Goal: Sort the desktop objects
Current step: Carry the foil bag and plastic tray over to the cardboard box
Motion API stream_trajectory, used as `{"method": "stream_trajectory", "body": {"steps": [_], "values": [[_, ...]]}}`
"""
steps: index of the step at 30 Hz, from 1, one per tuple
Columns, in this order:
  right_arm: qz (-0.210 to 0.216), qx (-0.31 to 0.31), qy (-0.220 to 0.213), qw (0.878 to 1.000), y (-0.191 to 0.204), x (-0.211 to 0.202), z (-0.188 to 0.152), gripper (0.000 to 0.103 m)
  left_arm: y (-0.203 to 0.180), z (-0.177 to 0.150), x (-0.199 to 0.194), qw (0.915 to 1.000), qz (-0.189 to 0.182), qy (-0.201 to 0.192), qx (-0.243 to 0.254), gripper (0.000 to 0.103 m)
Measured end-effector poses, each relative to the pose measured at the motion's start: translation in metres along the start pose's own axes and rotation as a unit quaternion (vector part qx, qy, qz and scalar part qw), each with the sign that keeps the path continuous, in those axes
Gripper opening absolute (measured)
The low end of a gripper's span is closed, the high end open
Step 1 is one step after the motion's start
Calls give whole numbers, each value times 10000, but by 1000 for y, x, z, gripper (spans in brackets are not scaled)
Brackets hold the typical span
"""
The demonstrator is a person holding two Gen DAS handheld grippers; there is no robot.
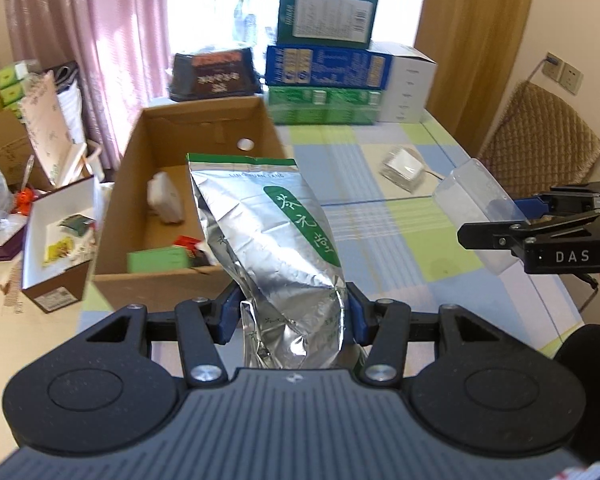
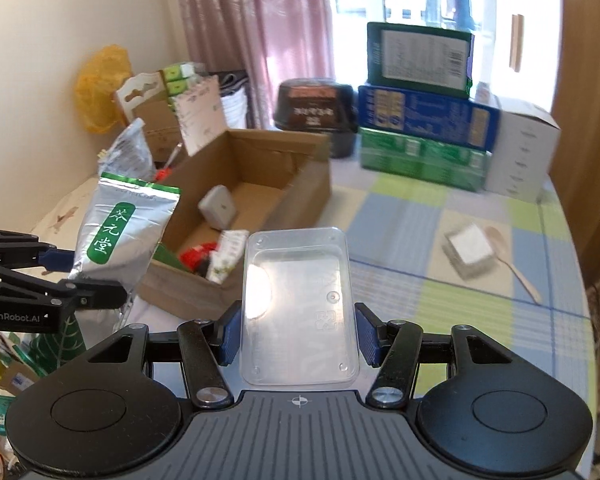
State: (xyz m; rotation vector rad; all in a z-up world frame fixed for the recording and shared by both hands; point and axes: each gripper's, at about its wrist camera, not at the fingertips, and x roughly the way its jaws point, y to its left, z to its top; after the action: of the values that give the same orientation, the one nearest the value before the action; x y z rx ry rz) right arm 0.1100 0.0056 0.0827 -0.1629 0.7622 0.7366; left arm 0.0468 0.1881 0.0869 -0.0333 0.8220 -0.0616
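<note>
A crinkled silver foil pouch with a green top band and a green oval label (image 1: pixel 276 240) stands upright off the bench, pinched at its lower end. A clear, empty rectangular plastic tray (image 2: pixel 298 308) is held by its long sides, tilted, its open face towards the camera. An open brown cardboard box (image 1: pixel 112 240) on the bench holds a white block, a green carton and red packets.

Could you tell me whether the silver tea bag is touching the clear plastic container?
Apart. The right wrist view shows the silver tea bag left of the clear plastic container, with the cardboard box visible between them.
</note>
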Motion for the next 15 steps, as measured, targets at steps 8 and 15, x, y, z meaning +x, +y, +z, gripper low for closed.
{"method": "stream_trajectory", "body": {"steps": [8,15], "values": [[222,-79,-84,9997,37,26,28,54,41,16,-13,9996,256,-37,72,47],[335,-78,-80,9994,50,52,51,54,63,35,-3,9991,348,28,231,47]]}}
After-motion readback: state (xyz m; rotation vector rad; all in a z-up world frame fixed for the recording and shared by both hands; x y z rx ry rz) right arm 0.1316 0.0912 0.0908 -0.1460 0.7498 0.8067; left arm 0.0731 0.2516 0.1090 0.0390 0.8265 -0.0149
